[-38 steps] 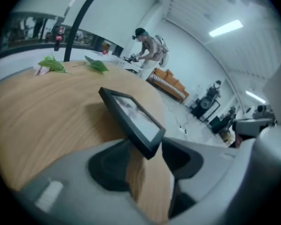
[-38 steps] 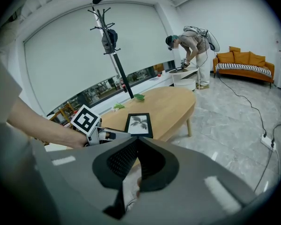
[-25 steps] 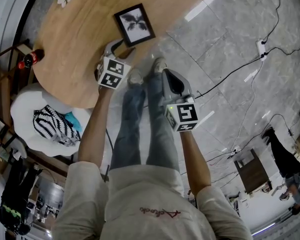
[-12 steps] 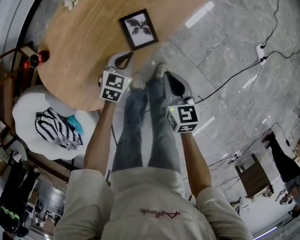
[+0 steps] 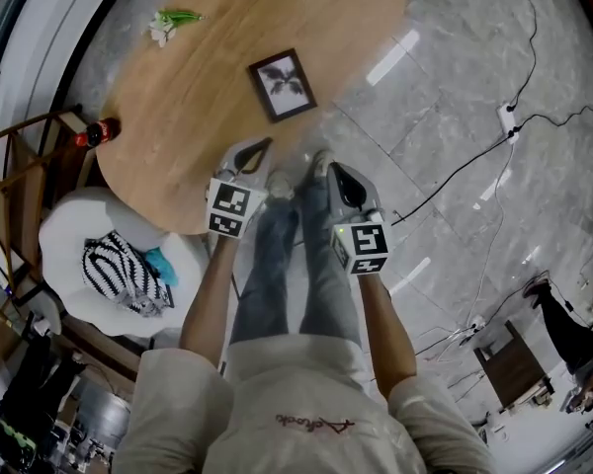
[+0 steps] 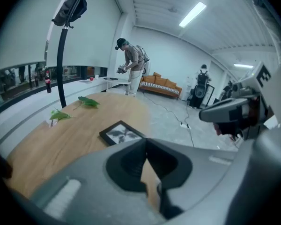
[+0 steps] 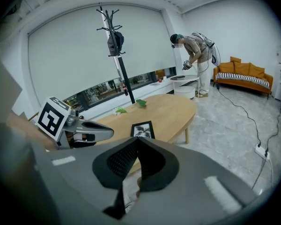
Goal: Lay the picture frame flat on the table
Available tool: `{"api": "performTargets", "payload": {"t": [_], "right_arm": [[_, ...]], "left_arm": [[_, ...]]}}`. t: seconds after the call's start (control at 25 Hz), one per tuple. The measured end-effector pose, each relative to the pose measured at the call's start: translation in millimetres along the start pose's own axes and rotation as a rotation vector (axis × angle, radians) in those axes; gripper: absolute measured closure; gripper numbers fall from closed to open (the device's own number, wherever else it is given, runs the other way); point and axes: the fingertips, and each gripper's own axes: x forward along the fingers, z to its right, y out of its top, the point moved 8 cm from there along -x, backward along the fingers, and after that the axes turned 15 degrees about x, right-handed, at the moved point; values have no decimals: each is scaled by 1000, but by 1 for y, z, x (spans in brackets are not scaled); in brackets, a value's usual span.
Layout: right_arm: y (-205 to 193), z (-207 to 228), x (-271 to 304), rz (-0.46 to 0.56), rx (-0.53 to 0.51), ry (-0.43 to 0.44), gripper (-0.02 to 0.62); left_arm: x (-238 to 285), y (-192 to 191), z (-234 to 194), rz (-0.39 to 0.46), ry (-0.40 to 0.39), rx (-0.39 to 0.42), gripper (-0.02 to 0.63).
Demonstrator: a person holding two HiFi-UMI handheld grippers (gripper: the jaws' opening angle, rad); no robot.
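Observation:
The black picture frame (image 5: 283, 85) with a leaf print lies flat, face up, on the oval wooden table (image 5: 178, 117), near its edge. The left gripper view shows this picture frame (image 6: 122, 134) beyond my jaws, and in the right gripper view the picture frame (image 7: 142, 130) rests on the table (image 7: 173, 111). My left gripper (image 5: 258, 150) hangs over the table edge, short of the frame and apart from it, jaws shut on nothing (image 6: 145, 142). My right gripper (image 5: 332, 171) is off the table above the floor, jaws together and empty (image 7: 138, 140).
Green sprigs (image 5: 174, 17) lie at the table's far side. A cola bottle (image 5: 95, 131) stands on a rack, beside a white chair (image 5: 74, 227) with a striped bag. Cables and a power strip (image 5: 506, 118) cross the floor. Beyond are a coat stand (image 7: 118, 46), a person (image 7: 195, 50) and a sofa (image 7: 246, 72).
My left gripper has pulled back from the frame's near edge and risen, and its jaws have gone from open to shut. The frame still lies flat. The right gripper rose slightly.

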Motion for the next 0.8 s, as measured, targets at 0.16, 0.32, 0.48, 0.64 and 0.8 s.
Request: {"api": "performTargets", "payload": {"t": [0.16,0.32,0.48,0.64,0.8], "right_arm": [[20,-15,-21,29,1,-15,589],[47,-29,-35,62,-11,-16,589],[72,-42,-55,104,-15,-24,589],[95,-61,-83,114,-20,-32,589],[112,-73,-110,114,-20,-29,589]], "left_arm": [[-30,33,8,46,10,-16,604],[-53,74,4,91,17,-2,604],[-80,110,6,133,23,12,604],[-111,142,13,150,26,23,604],[-132,170,19,167,26,31,604]]}}
